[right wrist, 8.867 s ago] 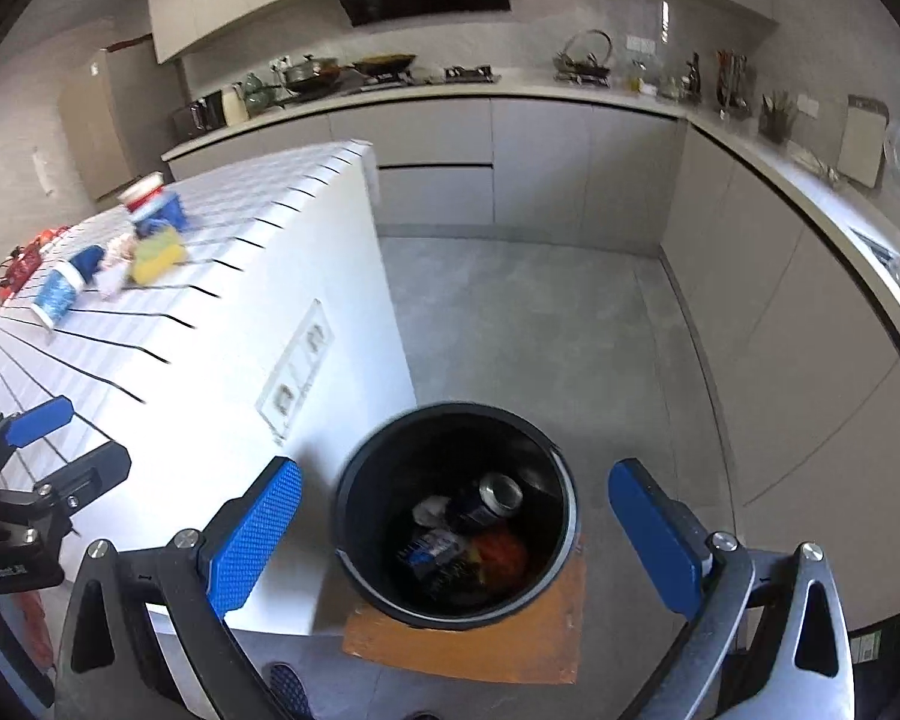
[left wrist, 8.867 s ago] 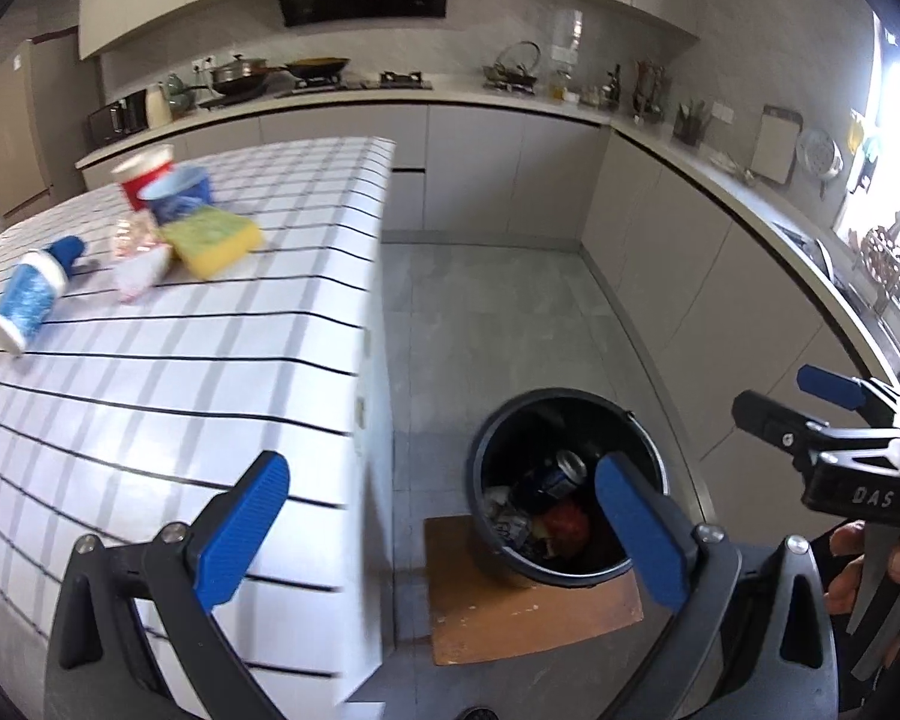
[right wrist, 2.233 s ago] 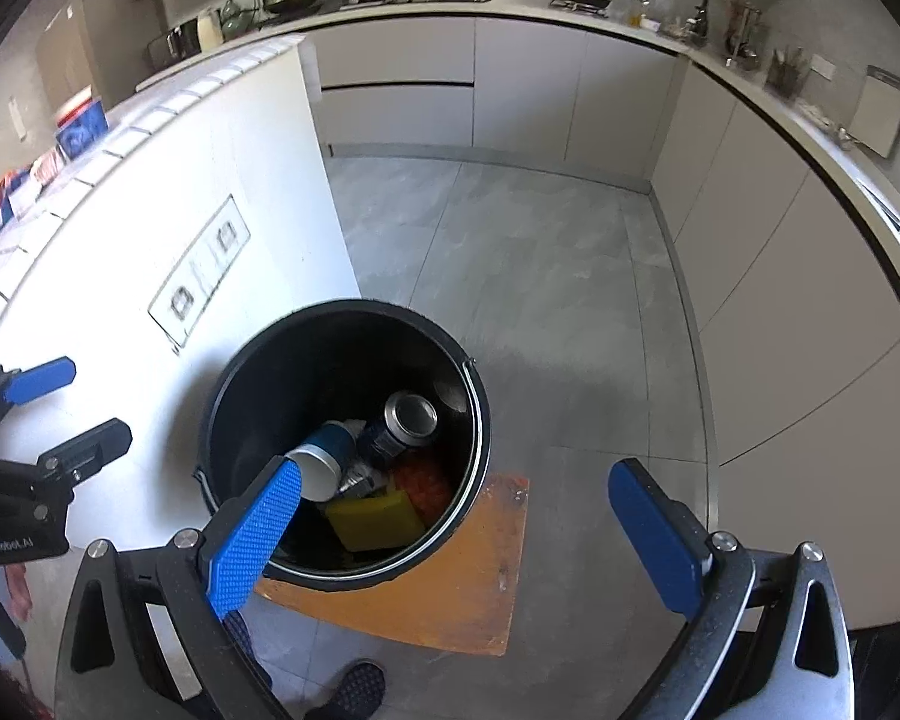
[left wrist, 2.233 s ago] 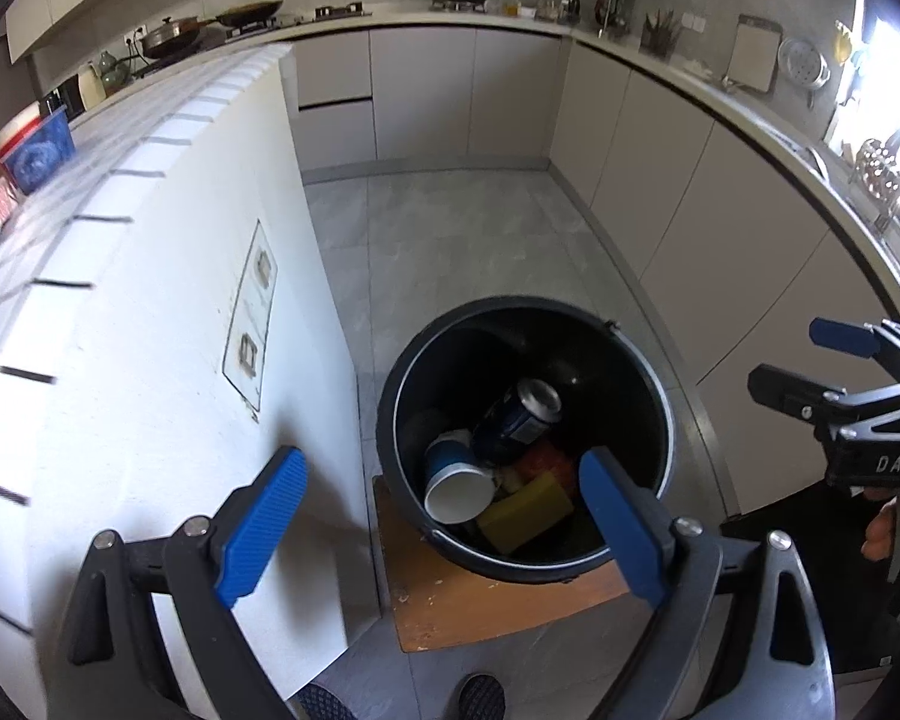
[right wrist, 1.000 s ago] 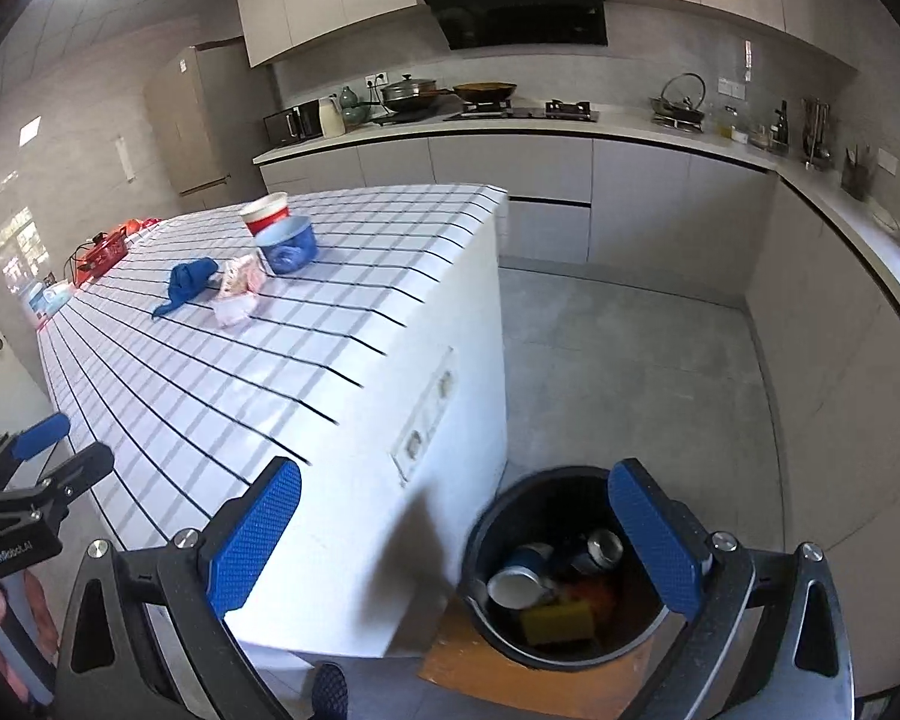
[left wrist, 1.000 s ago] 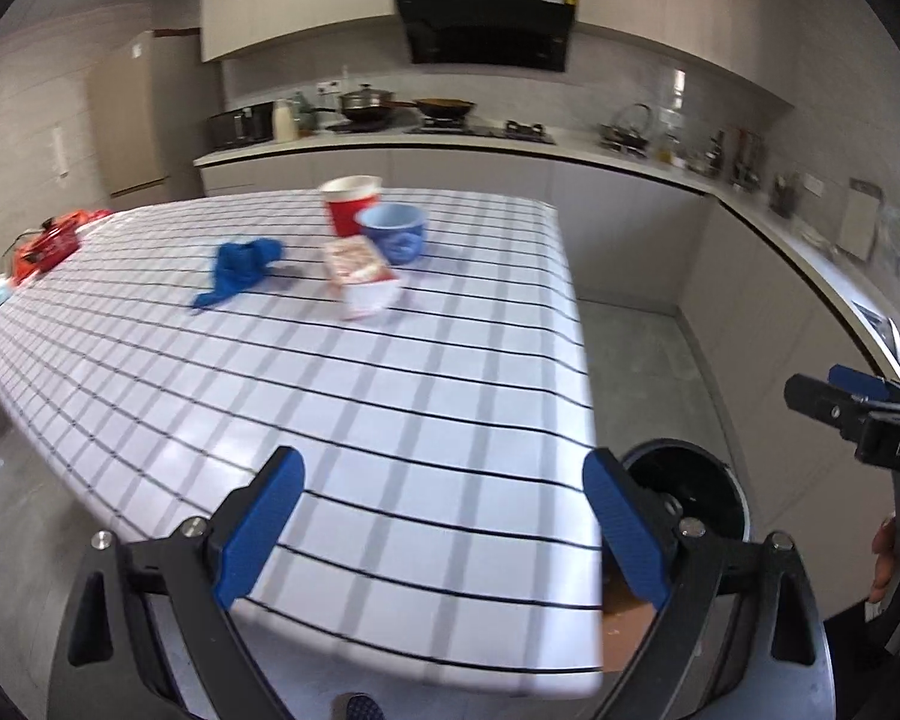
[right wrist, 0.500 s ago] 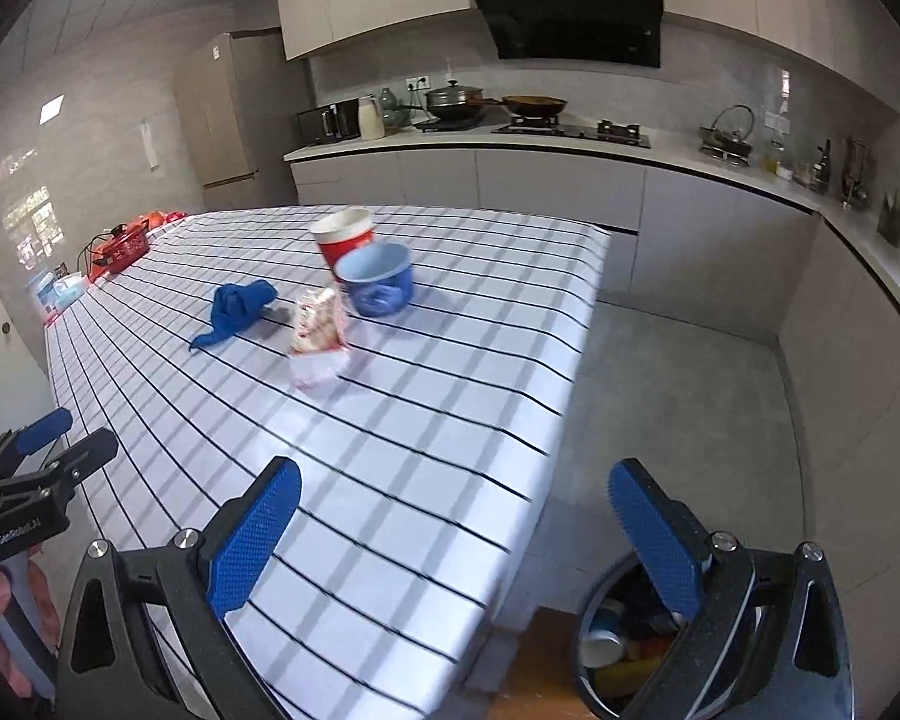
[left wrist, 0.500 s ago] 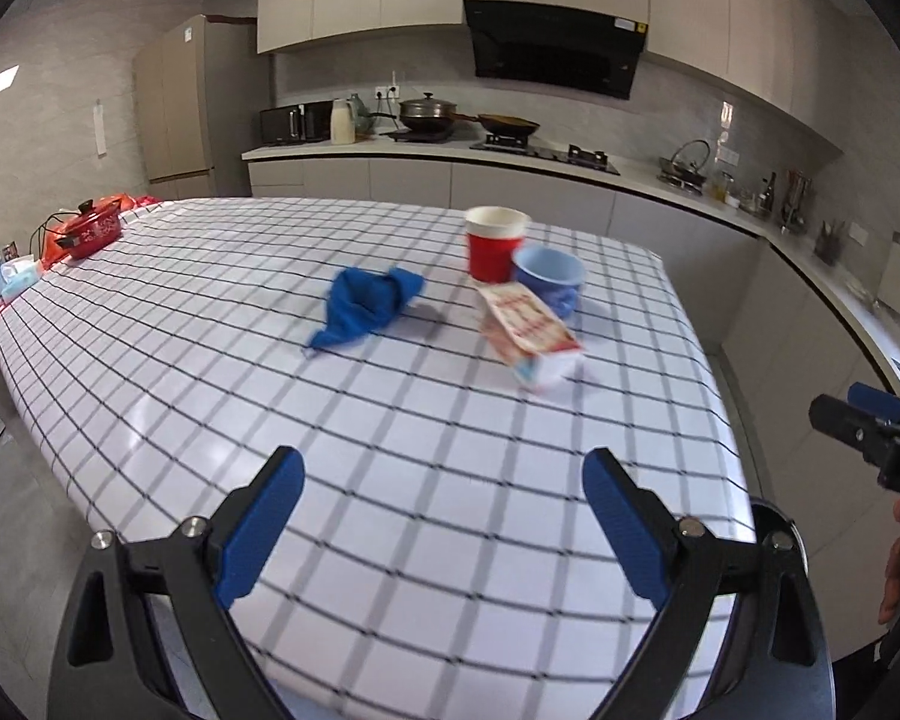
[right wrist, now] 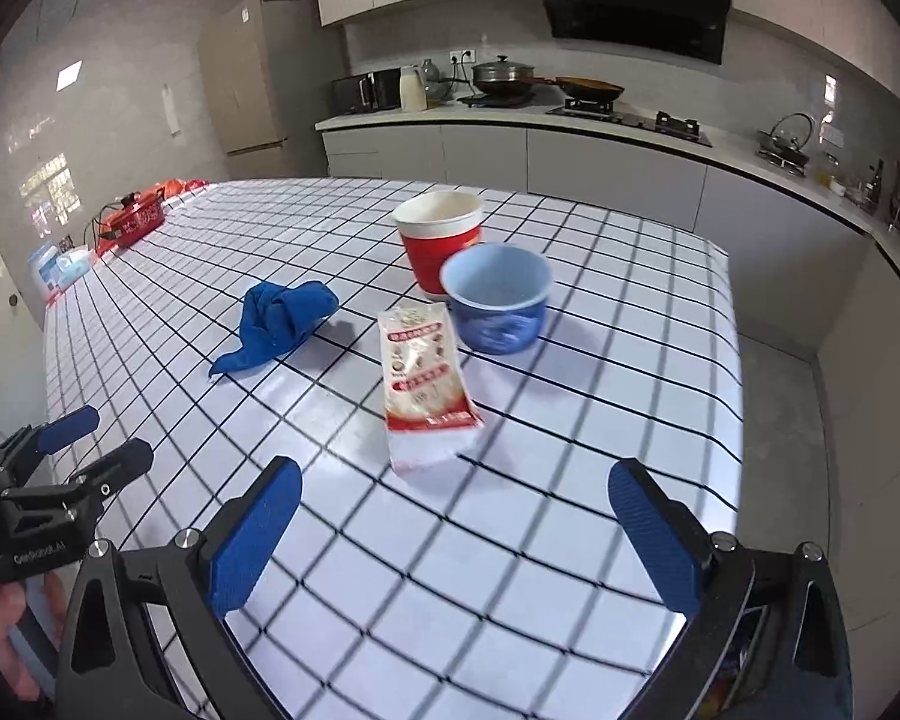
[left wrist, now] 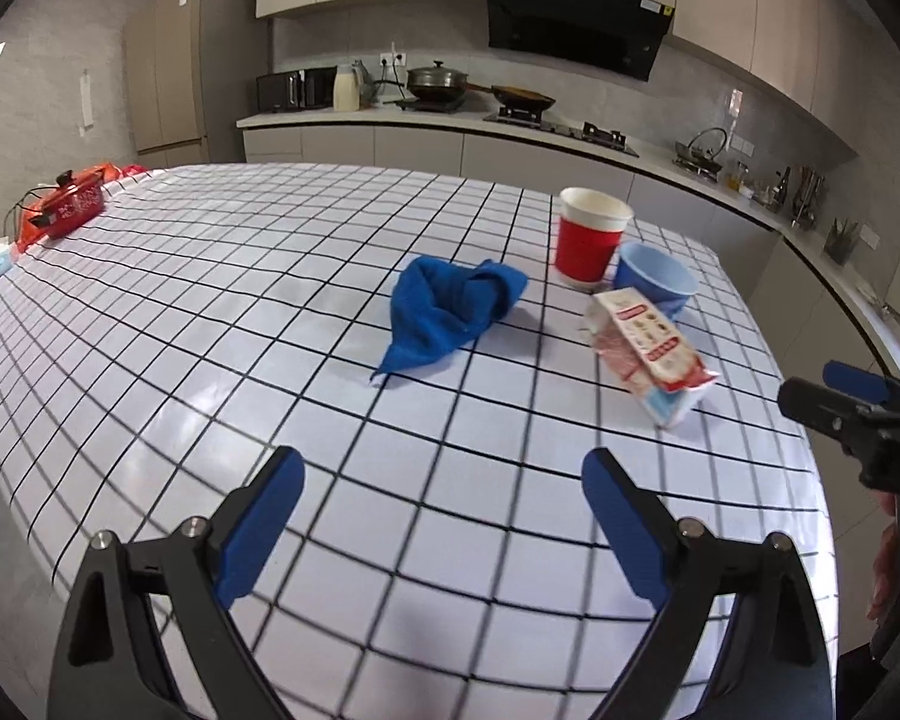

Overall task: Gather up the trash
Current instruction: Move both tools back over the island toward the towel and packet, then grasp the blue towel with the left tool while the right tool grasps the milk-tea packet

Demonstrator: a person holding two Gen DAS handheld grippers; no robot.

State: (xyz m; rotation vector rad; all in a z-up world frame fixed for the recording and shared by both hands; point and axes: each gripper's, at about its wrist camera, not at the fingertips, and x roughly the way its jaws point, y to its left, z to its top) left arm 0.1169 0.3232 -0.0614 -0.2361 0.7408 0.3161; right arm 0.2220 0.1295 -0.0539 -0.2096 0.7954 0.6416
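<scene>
Left wrist view: the left tongs [left wrist: 441,516] stand wide open and hold nothing, poised over the near part of the white black-gridded tabletop [left wrist: 210,312]. A second ago this view took in the tabletop from farther back, with the black bin at its right; the bin is now out of view, and the yellow sponge and blue-white cup that lay here some seconds ago are gone from the tabletop — seemingly binned. Remaining: a crumpled blue cloth [left wrist: 450,309] at centre, a red paper cup with white rim [left wrist: 591,240] farther right, a light blue plastic bowl [left wrist: 654,282] just beside it, and a red-and-white snack wrapper [left wrist: 651,348] nearer, right.

Right wrist view: the right tongs [right wrist: 456,531] are likewise fully spread and empty, with the wrapper [right wrist: 423,384] lying flat just beyond them — judged the next pickup. The bowl [right wrist: 498,297] sits touching or nearly touching the cup [right wrist: 441,237]; the cloth [right wrist: 282,318] lies left.
</scene>
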